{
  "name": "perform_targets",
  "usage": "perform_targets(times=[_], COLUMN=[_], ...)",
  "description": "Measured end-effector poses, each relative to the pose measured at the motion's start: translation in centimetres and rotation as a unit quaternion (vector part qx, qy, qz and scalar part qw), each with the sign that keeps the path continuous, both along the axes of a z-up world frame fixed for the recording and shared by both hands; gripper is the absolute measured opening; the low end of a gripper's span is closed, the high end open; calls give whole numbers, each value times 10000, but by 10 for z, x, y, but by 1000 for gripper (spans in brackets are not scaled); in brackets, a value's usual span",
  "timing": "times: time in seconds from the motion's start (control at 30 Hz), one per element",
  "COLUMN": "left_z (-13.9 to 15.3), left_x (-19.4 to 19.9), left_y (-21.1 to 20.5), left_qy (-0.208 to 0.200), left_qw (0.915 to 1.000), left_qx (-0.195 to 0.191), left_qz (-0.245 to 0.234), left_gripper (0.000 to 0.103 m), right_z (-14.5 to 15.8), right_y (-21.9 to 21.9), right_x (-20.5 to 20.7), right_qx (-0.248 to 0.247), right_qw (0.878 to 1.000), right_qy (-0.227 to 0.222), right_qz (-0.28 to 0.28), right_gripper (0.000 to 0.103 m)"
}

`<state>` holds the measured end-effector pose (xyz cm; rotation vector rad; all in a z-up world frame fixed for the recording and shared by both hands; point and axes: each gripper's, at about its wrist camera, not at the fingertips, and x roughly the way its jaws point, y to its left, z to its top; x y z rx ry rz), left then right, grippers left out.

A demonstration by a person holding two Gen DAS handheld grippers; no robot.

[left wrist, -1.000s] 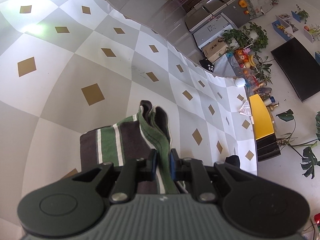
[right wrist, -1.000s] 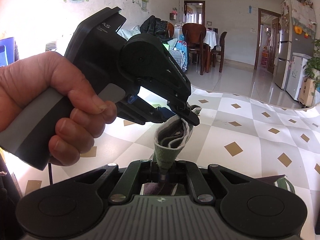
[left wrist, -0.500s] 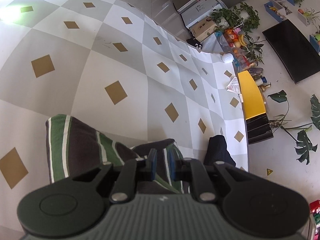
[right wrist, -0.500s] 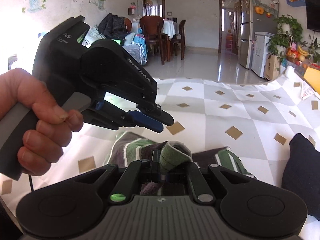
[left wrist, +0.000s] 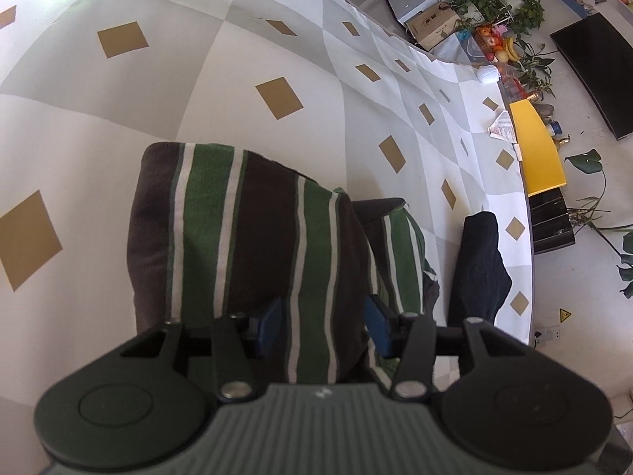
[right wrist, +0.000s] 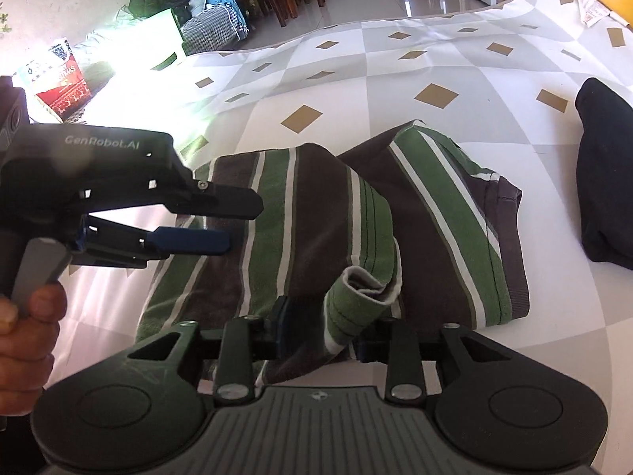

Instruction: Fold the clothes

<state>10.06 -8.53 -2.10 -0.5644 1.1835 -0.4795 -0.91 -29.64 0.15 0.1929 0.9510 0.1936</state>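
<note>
Striped garment (right wrist: pixel 316 217); person's hand (right wrist: pixel 23 328) right-view only

The left gripper (right wrist: pixel 221 225) carries the brand "GenRobot.AI" in pale letters on its black body; lettering on a red bag (right wrist: pixel 63 79) is too blurred to read.

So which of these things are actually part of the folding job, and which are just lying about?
Part of the job:
- striped garment
- left gripper, jaws opening
- right gripper, jaws opening
- checked tablecloth

Just lying about:
- dark garment
- yellow board
- fruit
- houseplants
</note>
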Motion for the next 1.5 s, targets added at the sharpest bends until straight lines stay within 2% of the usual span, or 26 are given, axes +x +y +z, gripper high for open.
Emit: perform_targets(times=[0.13,0.2,0.33,0.4,0.53,0.8,1.0,1.13,1.2,1.37,1.5], left_z=[11,17,26,26,21,19,9,8,9,12,7], left_x=[-10,-15,-28,-34,-42,-48,-46,-46,-47,-47,-44], left_y=[20,25,33,33,26,7,9,8,9,10,18], left_qy=[-103,-198,-318,-338,-433,-897,-779,-806,-837,-947,-850], left_qw=[9999,9997,9990,9986,9959,9853,9877,9868,9864,9832,9830], left_qx=[-15,82,132,177,457,883,798,881,906,1113,1351], left_qz=[-3,-96,-291,-374,-647,-1157,-1094,-1094,-1090,-1089,-911], left_gripper=[57,71,77,82,83,91,92,93,93,96,96], right_z=[8,10,21,21,12,-21,-26,-26,-26,-28,-29], right_y=[-8,-14,-19,-26,-41,-61,-63,-54,-49,-42,-34], right_x=[6,16,31,45,76,105,110,115,115,119,121], right_qx=[184,253,-199,-221,103,790,1123,1026,932,844,841], right_qw=[9993,9985,9976,9963,9945,9906,9887,9900,9912,9914,9908], right_qy=[331,478,402,388,648,1084,982,919,864,874,922], right_qz=[61,112,532,732,811,258,169,313,380,479,518], right_gripper=[37,38,42,44,44,45,50,50,48,28,23])
